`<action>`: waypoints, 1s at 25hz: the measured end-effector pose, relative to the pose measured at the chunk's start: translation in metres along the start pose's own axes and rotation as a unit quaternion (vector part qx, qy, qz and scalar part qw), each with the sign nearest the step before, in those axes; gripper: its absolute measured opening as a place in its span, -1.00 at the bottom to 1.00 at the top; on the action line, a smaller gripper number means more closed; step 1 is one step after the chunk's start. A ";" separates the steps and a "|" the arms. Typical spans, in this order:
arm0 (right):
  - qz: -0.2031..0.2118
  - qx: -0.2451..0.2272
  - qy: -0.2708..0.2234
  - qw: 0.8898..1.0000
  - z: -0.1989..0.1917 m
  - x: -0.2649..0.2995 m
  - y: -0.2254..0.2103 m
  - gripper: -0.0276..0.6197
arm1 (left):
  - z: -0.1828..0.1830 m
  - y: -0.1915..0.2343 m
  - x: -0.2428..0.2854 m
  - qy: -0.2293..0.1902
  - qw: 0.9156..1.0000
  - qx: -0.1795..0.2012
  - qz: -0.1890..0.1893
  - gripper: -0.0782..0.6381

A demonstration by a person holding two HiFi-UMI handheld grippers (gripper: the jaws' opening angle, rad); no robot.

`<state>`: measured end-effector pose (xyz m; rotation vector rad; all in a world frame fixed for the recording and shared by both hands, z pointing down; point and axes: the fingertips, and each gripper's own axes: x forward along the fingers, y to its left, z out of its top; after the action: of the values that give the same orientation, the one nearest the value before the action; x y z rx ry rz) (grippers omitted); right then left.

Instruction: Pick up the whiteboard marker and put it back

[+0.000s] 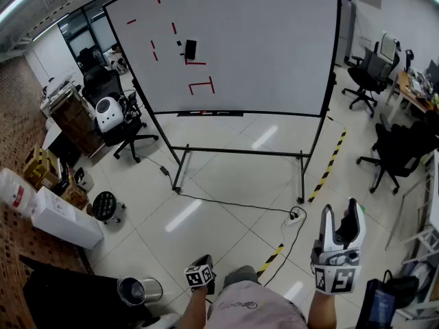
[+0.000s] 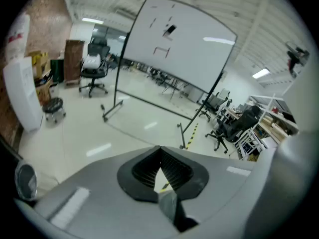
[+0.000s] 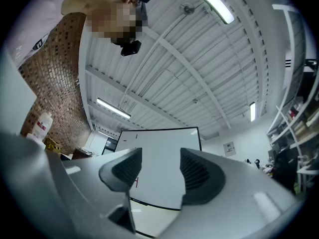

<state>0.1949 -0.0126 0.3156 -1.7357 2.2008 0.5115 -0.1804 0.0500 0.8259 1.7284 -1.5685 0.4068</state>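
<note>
Hovering at the frame's bottom, the left gripper (image 2: pixel 160 153) is closed and empty, while the right gripper (image 1: pixel 341 218) gapes open. The cable (image 1: pixel 226 203) on the floor could trip the approach. The whiteboard marker (image 1: pixel 204 112) seems to lie on the far whiteboard (image 1: pixel 260 40) ledge, too small to confirm.

Smooth glossy white on the whiteboard (image 1: pixel 260 40) in a black metal frame (image 1: pixel 240 151), shiny pale tile on the floor (image 1: pixel 226 190), rough brick on the wall (image 3: pixel 55 83), polished metal on the bin (image 1: pixel 134 291), matt grey plastic with ribbed black pads (image 3: pixel 199 176) on the left gripper (image 2: pixel 160 156) and right gripper (image 3: pixel 160 168).
</note>
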 end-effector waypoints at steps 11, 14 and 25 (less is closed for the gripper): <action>0.014 0.002 -0.013 1.000 -0.064 0.126 0.002 -0.19 | 0.352 -0.097 0.038 -0.251 0.951 0.122 -0.130 -0.43; 0.016 0.001 -0.001 1.000 -0.103 0.193 0.019 -0.19 | 0.476 -0.099 0.063 -0.302 0.929 0.156 -0.143 -0.31; 0.064 -0.007 0.060 0.996 -0.199 0.394 0.077 -0.18 | 0.865 -0.109 0.143 -0.444 0.858 0.240 -0.088 -0.14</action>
<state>0.0274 -0.4274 0.3287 -1.6806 2.4089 0.4652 -0.2630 -0.6649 0.3129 2.6678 -1.9981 -0.1666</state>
